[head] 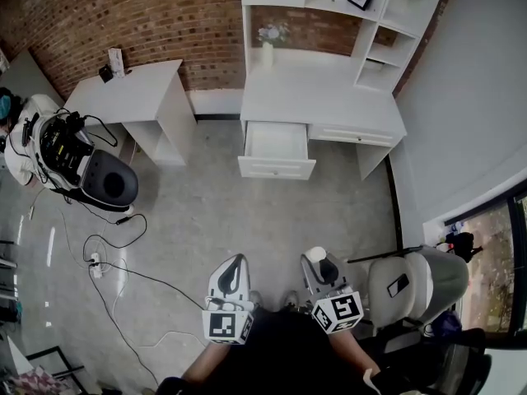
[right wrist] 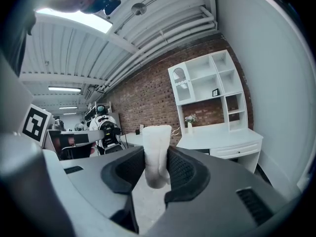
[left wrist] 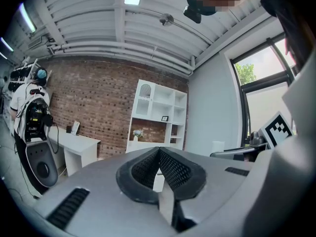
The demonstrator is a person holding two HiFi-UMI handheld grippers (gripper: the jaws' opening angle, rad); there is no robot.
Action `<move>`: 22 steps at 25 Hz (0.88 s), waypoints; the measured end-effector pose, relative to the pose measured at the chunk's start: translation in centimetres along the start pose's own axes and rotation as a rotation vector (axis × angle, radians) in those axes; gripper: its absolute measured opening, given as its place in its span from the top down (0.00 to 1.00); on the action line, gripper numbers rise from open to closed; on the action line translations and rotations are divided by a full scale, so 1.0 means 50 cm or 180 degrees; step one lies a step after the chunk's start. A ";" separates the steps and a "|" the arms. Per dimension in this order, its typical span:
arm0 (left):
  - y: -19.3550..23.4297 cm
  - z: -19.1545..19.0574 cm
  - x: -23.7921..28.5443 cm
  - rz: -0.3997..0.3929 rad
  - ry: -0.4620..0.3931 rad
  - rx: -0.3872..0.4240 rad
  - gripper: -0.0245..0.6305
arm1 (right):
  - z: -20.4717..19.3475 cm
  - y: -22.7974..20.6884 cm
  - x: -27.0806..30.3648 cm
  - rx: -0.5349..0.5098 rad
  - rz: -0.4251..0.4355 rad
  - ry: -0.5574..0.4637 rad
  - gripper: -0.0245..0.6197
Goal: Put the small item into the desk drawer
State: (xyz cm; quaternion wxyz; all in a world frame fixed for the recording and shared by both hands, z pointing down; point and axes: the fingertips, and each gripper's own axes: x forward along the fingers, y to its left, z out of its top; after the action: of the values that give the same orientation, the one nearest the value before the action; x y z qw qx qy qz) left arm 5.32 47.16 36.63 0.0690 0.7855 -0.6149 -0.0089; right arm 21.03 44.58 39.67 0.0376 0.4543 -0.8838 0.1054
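Right hand-held gripper (right wrist: 156,158) clamps white item (right wrist: 157,137); left hand-held gripper (left wrist: 159,153) jaws together; desk drawer (head: 277,168) open.

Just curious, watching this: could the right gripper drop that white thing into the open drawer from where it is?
Probably not from here. The right gripper, shut on the white item, is well short of the open drawer. Only floor lies between, so walking closer should do it.

head view looks steeply down; both gripper views face the desk (head: 321,97).
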 end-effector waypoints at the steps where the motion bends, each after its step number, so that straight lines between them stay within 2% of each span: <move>1: 0.008 0.000 -0.003 -0.0007 0.0001 -0.0003 0.93 | -0.001 0.007 0.004 0.0005 -0.0006 -0.0001 0.74; 14: 0.100 -0.039 -0.043 -0.0201 0.0025 -0.0097 0.93 | -0.023 0.096 0.032 -0.0007 -0.0193 -0.0018 0.74; 22: 0.131 -0.042 0.010 -0.0209 0.0134 -0.0109 0.93 | -0.024 0.071 0.090 0.0068 -0.0207 0.0032 0.74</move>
State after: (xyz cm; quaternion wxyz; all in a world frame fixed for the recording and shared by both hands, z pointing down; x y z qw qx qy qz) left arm -0.69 45.34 39.55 0.0950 0.8040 -0.5870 -0.0052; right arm 15.49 43.27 41.00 0.0406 0.4826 -0.8672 0.1158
